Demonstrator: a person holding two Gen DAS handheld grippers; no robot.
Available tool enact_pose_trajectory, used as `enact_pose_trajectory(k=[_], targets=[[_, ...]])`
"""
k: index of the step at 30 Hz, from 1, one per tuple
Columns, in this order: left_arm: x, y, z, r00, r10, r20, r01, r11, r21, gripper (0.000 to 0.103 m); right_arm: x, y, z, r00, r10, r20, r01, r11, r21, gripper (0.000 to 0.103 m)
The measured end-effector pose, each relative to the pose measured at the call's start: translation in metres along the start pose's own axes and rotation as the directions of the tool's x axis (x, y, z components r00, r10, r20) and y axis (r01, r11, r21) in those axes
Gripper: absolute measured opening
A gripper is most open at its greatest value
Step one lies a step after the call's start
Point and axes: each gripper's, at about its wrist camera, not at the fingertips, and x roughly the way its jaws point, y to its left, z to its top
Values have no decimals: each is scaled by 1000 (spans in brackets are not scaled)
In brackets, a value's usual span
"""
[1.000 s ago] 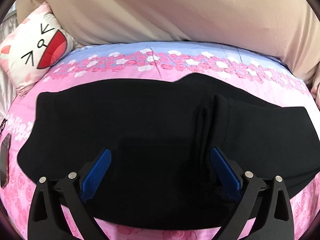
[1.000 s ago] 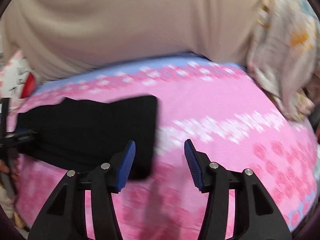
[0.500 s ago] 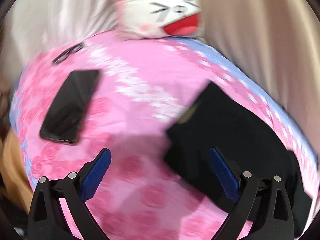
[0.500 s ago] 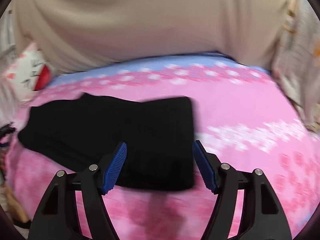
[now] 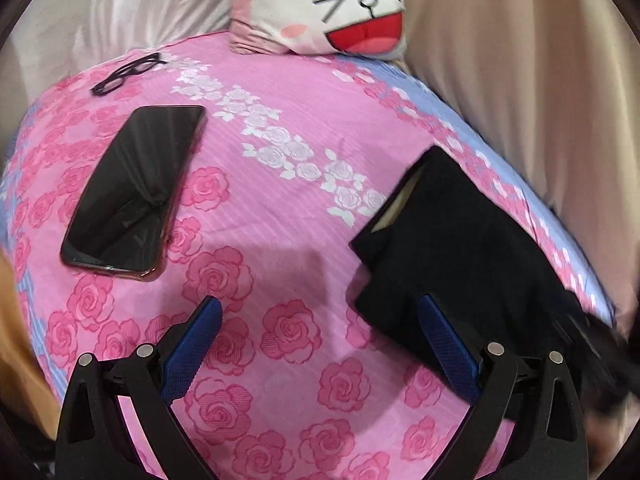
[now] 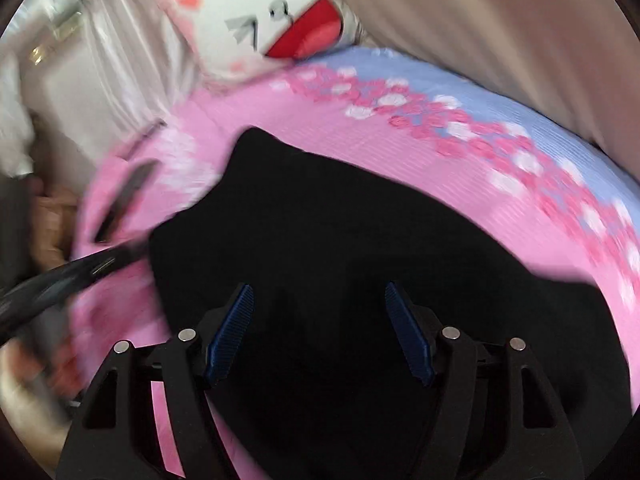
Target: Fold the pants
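Black pants (image 5: 460,256) lie folded flat on a pink rose-print bed sheet (image 5: 260,216). In the left wrist view the pants' end is at the right. My left gripper (image 5: 320,344) is open and empty over the sheet, its right finger (image 5: 448,344) over the pants' near edge. In the blurred right wrist view the pants (image 6: 340,224) fill the middle. My right gripper (image 6: 320,328) is open and empty just above them. The left gripper (image 6: 60,280) shows as a dark blur at the left there.
A black phone (image 5: 132,188) lies on the sheet at the left, black glasses (image 5: 124,72) beyond it. A white cat-face pillow (image 5: 332,8) leans at the bed's head. Beige curtain (image 5: 520,80) hangs along the far side.
The left gripper swung left off the pants, bringing the phone and glasses into view. The right gripper moved left from bare sheet to over the pants. Both stayed open.
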Motion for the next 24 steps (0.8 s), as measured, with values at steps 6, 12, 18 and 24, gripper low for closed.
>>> enact_pose_trajectory(k=[6, 12, 18, 24], targets=[[8, -9, -3, 1000, -25, -10, 26, 999, 30, 97, 45, 8, 53, 993, -119, 10, 119, 993, -15, 72], [32, -34, 12, 1000, -6, 15, 5, 997, 76, 97, -56, -3, 22, 957, -187, 223, 178, 982, 62, 72], [56, -55, 30, 997, -36, 62, 29, 994, 109, 92, -146, -43, -32, 910, -294, 292, 237, 948, 215, 75], [57, -59, 42, 990, -119, 77, 110, 988, 104, 21, -212, -81, -101, 846, -455, 279, 349, 867, 354, 84]])
